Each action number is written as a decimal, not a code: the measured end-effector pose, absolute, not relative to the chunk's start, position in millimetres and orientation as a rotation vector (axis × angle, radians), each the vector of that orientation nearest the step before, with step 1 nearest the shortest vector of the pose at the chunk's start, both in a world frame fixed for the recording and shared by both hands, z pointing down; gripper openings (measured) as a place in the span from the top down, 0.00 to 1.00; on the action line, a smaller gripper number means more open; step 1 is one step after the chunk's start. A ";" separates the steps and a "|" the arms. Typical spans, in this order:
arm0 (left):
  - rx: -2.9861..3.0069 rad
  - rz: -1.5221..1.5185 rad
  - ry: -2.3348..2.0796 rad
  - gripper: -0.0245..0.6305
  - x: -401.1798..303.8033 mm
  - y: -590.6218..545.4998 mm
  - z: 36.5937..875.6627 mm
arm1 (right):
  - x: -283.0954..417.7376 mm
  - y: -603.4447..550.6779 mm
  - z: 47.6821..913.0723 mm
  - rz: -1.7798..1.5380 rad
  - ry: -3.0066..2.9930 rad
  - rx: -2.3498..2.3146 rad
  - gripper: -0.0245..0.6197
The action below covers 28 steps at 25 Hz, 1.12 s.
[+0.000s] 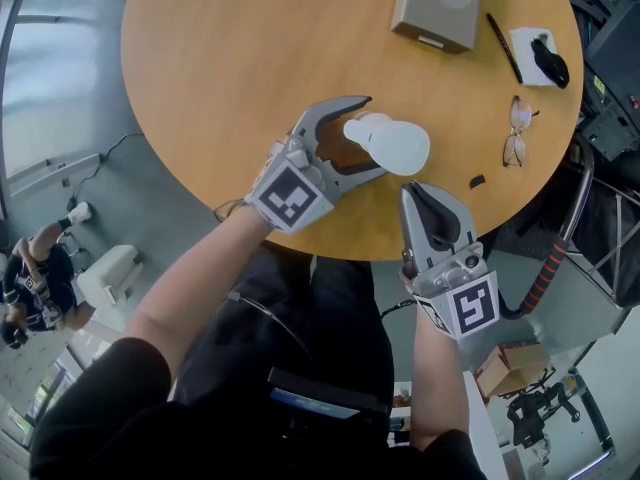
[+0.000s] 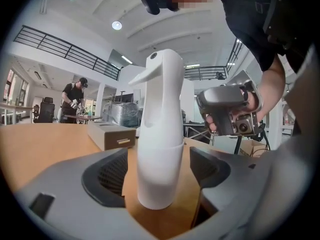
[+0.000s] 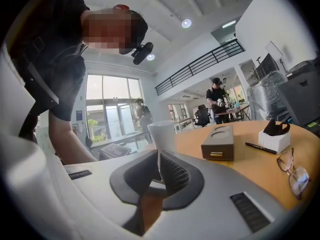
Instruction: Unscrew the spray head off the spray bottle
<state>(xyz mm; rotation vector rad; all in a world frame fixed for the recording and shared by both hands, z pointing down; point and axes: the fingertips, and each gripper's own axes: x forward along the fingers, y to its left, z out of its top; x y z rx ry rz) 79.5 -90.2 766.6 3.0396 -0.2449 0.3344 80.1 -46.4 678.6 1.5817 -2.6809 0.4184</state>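
A white spray bottle (image 1: 390, 141) with its spray head on stands upright on the round wooden table (image 1: 230, 58), near the front edge. My left gripper (image 1: 372, 136) is open around it, one jaw on each side. In the left gripper view the bottle (image 2: 160, 134) sits between the pads (image 2: 107, 176) with a gap at either side. My right gripper (image 1: 412, 192) is shut and empty, just right of the bottle at the table's edge. It shows in the left gripper view (image 2: 227, 109), held in a hand. The bottle's body (image 3: 162, 133) rises just beyond the right gripper's (image 3: 157, 168) closed jaws.
At the back of the table lie a brown box (image 1: 438, 6), a black pen (image 1: 503, 46) and a white block with a black item on it (image 1: 540, 56). Glasses (image 1: 517, 133) and a small black piece (image 1: 478, 181) lie at the right. The table edge curves close under both grippers.
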 end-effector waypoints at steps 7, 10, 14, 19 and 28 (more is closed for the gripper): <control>3.066 0.362 -0.195 0.37 95.8 -90.9 769.0 | 81.6 -47.1 682.9 0.427 -2.677 1.573 0.94; 3.057 0.391 -0.213 0.42 95.5 -93.1 775.2 | 83.4 -47.7 682.8 0.437 -2.681 1.581 0.94; 3.067 0.376 -0.190 0.48 98.1 -91.6 771.1 | 89.0 -48.7 681.6 0.445 -2.682 1.598 0.94; 3.063 0.422 -0.162 0.50 95.0 -86.7 766.4 | 93.3 -48.3 670.2 0.425 -2.685 1.596 0.94; 3.020 0.378 -0.196 0.50 72.4 -76.1 670.9 | 91.3 -44.6 588.0 0.355 -2.723 1.545 0.93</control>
